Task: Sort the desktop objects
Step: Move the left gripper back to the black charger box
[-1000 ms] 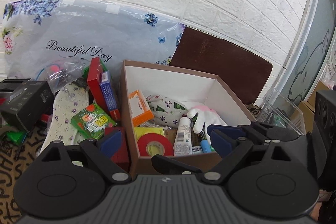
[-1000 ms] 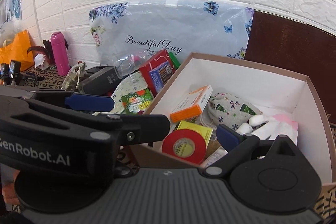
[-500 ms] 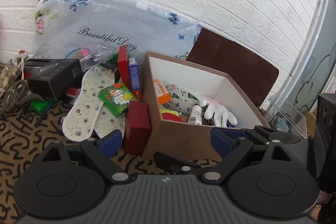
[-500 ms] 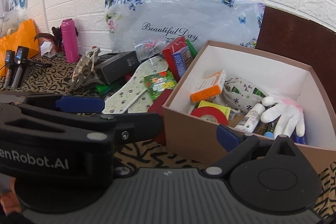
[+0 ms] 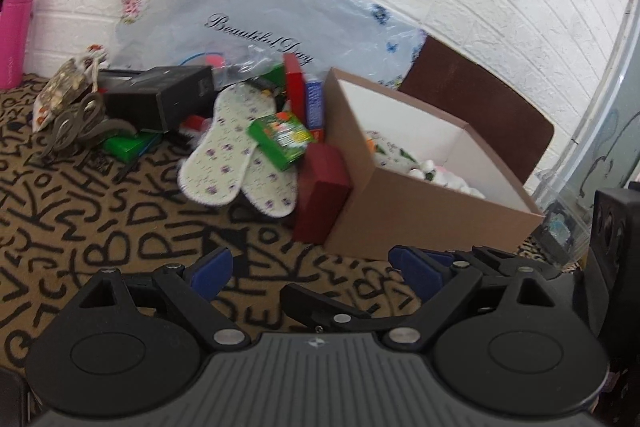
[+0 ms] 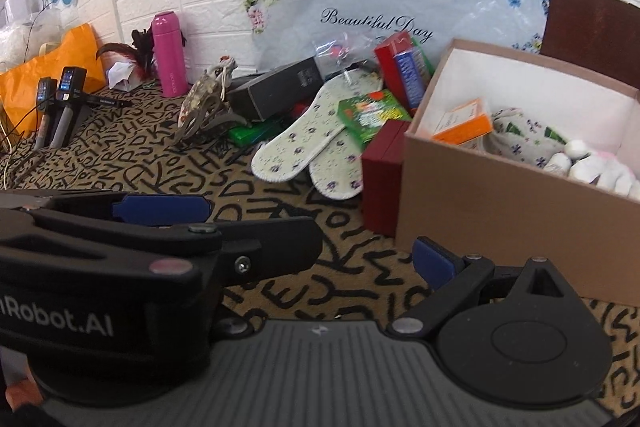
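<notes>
Left gripper (image 5: 310,267): jaws spread, nothing between them, above bare patterned cloth (image 5: 100,227). Right gripper (image 6: 312,231): jaws likewise spread and unloaded.

The cardboard box (image 6: 500,203) stands at the right, part filled; an orange carton (image 6: 464,123) and a white glove (image 6: 592,167) show inside. Unsorted items lie heaped just left of it: a red case (image 6: 382,171) touching the box wall, a green packet (image 6: 370,113) resting on two floral insoles (image 6: 304,143), and a black box (image 6: 280,89) farther left.

Risks, as judged:
- Lifting an insole first would likely tip the green packet off.
- Pulling the red case could drag the box.
- Both grippers share one narrow approach; collision is possible.
</notes>
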`<move>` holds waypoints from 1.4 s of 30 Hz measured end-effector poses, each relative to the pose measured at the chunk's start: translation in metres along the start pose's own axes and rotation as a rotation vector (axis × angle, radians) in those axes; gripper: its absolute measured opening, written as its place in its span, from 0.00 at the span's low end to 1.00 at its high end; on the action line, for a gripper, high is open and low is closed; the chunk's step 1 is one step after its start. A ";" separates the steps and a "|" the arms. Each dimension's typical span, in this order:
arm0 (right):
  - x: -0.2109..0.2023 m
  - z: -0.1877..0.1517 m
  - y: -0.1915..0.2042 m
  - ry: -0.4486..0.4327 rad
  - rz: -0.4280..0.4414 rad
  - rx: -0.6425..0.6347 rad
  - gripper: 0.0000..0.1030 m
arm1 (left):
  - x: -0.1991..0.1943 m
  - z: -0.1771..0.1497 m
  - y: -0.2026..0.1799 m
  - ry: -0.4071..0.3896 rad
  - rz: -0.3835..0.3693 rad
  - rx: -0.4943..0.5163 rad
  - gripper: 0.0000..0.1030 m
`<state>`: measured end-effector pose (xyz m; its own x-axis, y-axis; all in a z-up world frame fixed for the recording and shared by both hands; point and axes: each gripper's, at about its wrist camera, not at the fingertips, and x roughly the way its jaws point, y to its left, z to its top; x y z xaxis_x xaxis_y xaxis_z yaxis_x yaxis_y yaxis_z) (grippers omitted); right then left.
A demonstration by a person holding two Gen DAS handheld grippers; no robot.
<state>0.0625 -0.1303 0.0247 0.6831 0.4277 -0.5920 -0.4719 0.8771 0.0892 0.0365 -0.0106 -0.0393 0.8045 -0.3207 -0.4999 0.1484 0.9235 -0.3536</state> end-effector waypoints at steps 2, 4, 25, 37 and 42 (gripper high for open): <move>0.008 -0.005 0.004 0.008 0.009 0.005 0.95 | 0.001 -0.003 0.010 0.002 0.016 -0.020 0.91; 0.016 -0.009 0.008 0.013 0.018 0.014 0.95 | 0.001 -0.005 0.021 0.007 0.031 -0.043 0.91; 0.059 0.012 0.038 -0.094 0.000 -0.065 0.93 | 0.006 0.030 0.086 -0.070 0.094 -0.061 0.91; 0.105 0.062 0.058 -0.176 0.035 -0.135 0.86 | 0.039 0.088 0.137 -0.111 0.087 -0.009 0.91; 0.132 0.080 0.062 -0.173 0.043 -0.145 0.84 | 0.069 0.118 0.160 -0.097 0.056 0.019 0.90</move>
<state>0.1677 -0.0025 0.0159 0.7404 0.5058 -0.4427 -0.5690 0.8223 -0.0122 0.1838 0.1404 -0.0369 0.8638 -0.2478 -0.4388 0.1119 0.9434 -0.3123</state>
